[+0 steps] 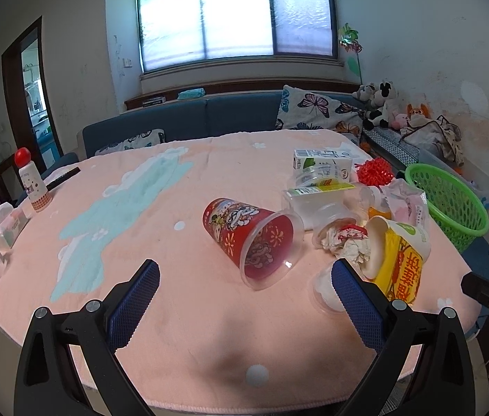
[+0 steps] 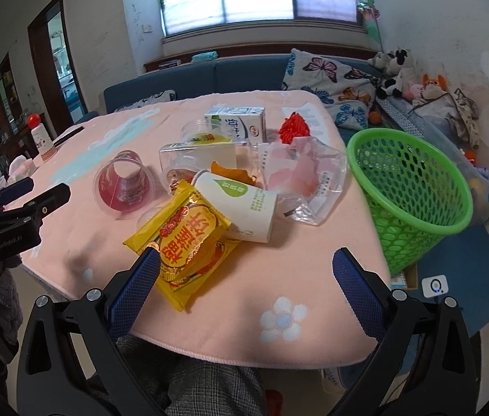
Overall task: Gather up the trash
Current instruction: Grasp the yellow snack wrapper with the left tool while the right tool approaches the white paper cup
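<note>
Both tongs are shown released and empty: the left tongs [image 1: 244, 284] above the table [image 1: 182, 339], the right tongs [image 2: 246, 270] beside the yellow packet [image 2: 189, 242]. The packet is seen leaning on a paper cup [image 2: 241, 204]; a red plastic cup [image 1: 251, 239] lies on its side nearby. All appear light and easily crushed, so rims or edges are judged the best places to grip. The green basket [image 2: 414, 190] stands just beyond the table's right edge.

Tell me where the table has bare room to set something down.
Free: the wide cloth between the red-capped bottle and the tipped red cup, and the near strip below the yellow packet. Crowded: cartons, cups and wrappers beside the green basket.
</note>
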Demonstrator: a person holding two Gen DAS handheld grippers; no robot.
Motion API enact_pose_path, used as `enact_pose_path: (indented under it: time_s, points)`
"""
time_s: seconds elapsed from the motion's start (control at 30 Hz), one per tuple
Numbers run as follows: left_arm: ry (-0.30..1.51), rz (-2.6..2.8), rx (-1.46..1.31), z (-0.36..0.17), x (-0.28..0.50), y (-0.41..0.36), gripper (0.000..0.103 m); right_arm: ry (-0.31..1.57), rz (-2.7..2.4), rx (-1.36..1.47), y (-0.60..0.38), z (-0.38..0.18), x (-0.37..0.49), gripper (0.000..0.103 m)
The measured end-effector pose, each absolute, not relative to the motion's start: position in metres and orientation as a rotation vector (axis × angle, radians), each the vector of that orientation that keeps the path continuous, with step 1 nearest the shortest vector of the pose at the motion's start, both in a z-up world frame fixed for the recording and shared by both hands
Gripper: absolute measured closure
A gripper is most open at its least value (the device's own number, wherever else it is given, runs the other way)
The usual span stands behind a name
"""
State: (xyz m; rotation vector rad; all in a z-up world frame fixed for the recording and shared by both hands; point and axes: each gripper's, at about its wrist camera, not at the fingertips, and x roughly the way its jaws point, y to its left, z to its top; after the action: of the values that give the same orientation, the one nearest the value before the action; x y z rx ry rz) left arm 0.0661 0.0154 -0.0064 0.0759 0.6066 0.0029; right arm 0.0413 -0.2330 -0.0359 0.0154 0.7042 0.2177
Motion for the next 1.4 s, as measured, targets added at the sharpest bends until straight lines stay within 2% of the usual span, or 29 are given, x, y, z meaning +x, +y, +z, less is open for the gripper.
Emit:
enact_pose_path:
  time_s: [0.63,0.7,0.8,0.93,1.1,1.23,1.33,1.4]
  points:
    - [0.67,-0.228,0.079,-0.014,0.085,-0.015,0.009,0.754,0.2,0.055,-0.252,-0.046,0.083,0.009]
    - [0.683,-0.307,0.087,-0.016,0.086,-0.028,0.019,0.756,0.194,0.059,-0.257,-0.047,0.085,0.009]
    - [0.707,-0.383,0.106,-0.021,0.091,-0.045,0.027,0.761,0.187,0.064,-0.263,-0.049,0.086,0.01]
    - [0.743,-0.472,0.141,-0.031,0.097,-0.065,0.034,0.769,0.178,0.077,-0.272,-0.051,0.088,0.01]
    - [0.803,-0.515,0.183,-0.047,0.11,-0.081,0.049,0.777,0.175,0.09,-0.278,-0.053,0.09,0.011]
    - [0.853,-0.568,0.156,-0.054,0.118,-0.082,0.055,0.78,0.181,0.091,-0.278,-0.054,0.092,0.011]
    - [0.86,-0.615,0.141,-0.055,0.117,-0.083,0.065,0.786,0.186,0.091,-0.276,-0.055,0.093,0.011]
    - [0.867,-0.641,0.133,-0.056,0.115,-0.082,0.076,0.787,0.193,0.093,-0.275,-0.056,0.094,0.011]
